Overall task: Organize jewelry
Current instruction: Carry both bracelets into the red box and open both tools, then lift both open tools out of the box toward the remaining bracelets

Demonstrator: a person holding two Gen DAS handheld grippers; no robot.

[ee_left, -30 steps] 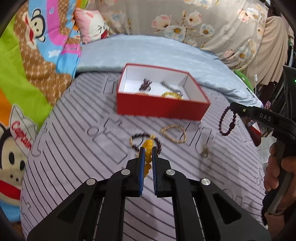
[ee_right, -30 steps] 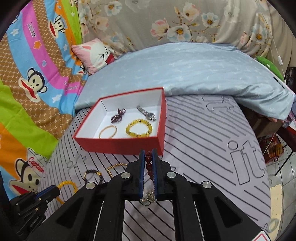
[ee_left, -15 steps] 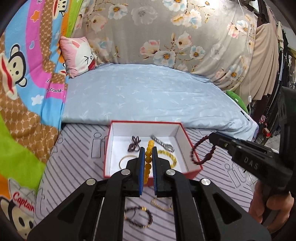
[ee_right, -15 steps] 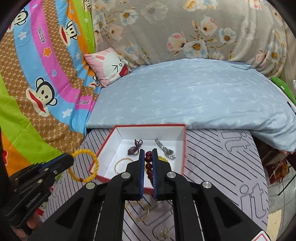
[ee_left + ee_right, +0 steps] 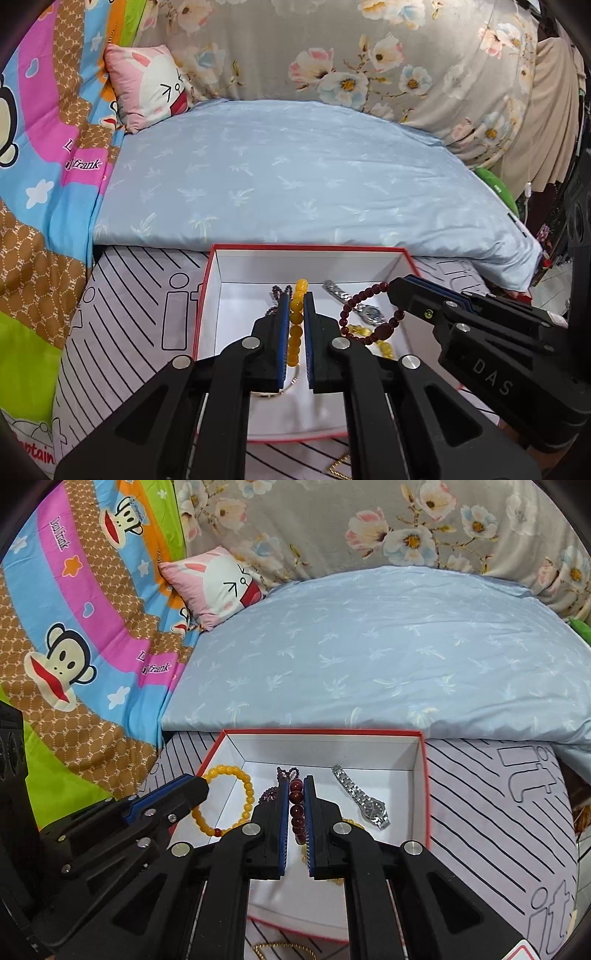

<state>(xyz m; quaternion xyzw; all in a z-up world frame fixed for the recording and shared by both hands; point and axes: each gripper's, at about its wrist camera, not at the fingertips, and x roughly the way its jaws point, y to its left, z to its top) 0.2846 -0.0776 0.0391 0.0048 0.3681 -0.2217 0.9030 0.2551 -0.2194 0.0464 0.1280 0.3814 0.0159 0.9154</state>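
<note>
Both grippers over red box [image 5: 207, 295] w/ bracelets, drop pending.
Box already held watch [image 5: 364, 800], dark beads at far wall; gold chain [image 5: 280, 949] left on bed by near edge. Left gripper [image 5: 295, 325] jaws clamped on yellow bracelet [image 5: 225, 799], right gripper [image 5: 296, 808] on glossy maroon bracelet [image 5: 369, 314].

Striped grey bed cover [image 5: 491, 812] with red box [image 5: 427, 794], pale blue quilt [image 5: 369, 657] and gold chain [image 5: 280, 949].

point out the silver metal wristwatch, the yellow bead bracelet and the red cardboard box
silver metal wristwatch [image 5: 373, 808], right wrist view, on its dial
yellow bead bracelet [image 5: 246, 783], right wrist view, on a bead
red cardboard box [image 5: 427, 794], right wrist view, on its right wall
</note>
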